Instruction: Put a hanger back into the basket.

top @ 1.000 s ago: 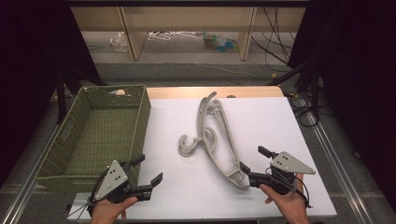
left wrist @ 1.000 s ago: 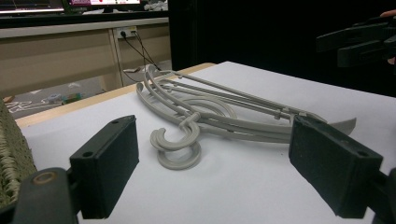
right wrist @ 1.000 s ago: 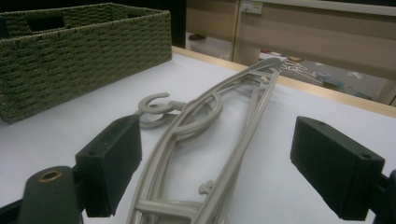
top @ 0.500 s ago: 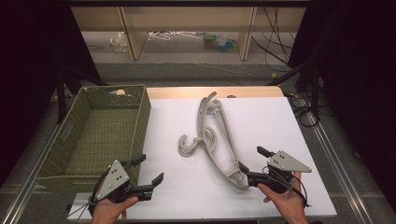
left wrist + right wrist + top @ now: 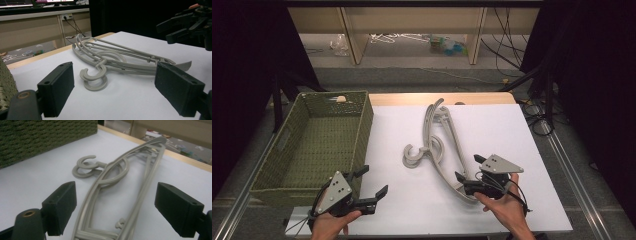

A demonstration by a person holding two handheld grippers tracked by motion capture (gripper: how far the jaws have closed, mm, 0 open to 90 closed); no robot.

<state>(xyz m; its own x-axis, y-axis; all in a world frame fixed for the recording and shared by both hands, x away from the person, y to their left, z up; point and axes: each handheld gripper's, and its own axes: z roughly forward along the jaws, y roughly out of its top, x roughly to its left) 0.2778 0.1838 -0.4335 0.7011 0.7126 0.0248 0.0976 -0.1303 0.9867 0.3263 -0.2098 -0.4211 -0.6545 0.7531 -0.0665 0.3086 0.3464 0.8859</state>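
Note:
Grey plastic hangers [image 5: 446, 134] lie stacked in the middle of the white table, their hooks [image 5: 414, 157] pointing toward the basket. My right gripper [image 5: 467, 167] is open at their near end. In the right gripper view the hangers [image 5: 117, 172] run forward between the two spread jaws of the right gripper [image 5: 116, 210]. My left gripper [image 5: 374, 180] is open near the front edge, beside the basket's corner, with nothing in it. In the left gripper view, the hangers [image 5: 120, 60] lie ahead of the left gripper [image 5: 117, 92], and the right gripper [image 5: 180, 27] is at the top right.
A green woven basket [image 5: 364, 125] stands on the left of the table; its wall [image 5: 37, 137] is in the right gripper view. Wooden shelving and cables lie beyond the table's far edge. White surface [image 5: 532, 145] lies bare right of the hangers.
My right gripper has shifted slightly left, closer over the hangers' near end. The left gripper and the hangers have stayed in place.

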